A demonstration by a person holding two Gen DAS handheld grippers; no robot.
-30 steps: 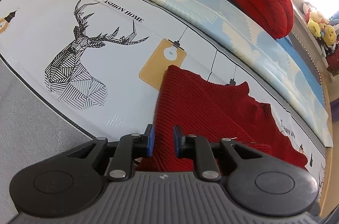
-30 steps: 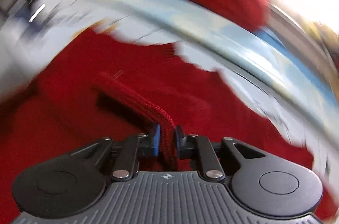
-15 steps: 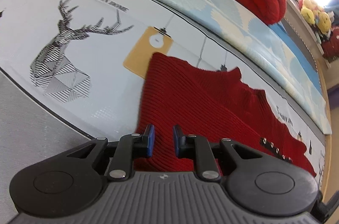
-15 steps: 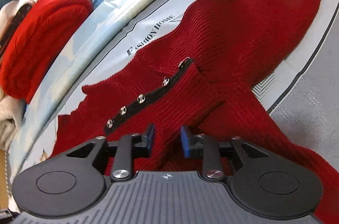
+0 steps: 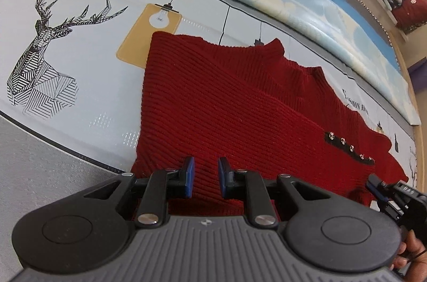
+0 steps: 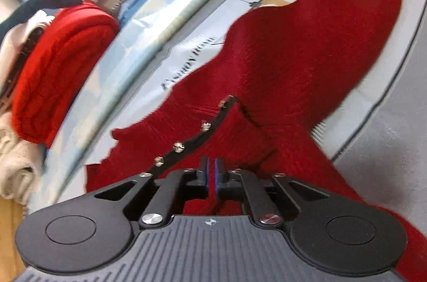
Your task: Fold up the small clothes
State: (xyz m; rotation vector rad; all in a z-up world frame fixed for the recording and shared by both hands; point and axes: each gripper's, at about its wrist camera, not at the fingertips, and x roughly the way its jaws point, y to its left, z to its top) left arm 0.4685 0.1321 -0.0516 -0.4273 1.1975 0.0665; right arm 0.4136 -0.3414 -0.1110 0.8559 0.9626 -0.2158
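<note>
i'm seeing the sweater [image 5: 240, 105] partly folded, more folds remaining, my left gripper [image 5: 205, 172] slightly spread, empty, and my right gripper [image 6: 212, 173] pinching its hem.

The left claw [image 5: 205, 176], jaws slightly apart, hangs over a red knitted sweater [image 5: 240, 105] on a printed mat [image 5: 80, 84].

A dark red ribbed knit sweater [image 5: 240, 100] lay flat on the printed mat, partly folded, one sleeve [image 6: 368, 23] stretched out straight. A black strip with small metal studs [image 6: 192, 137] crossed one shoulder.
</note>
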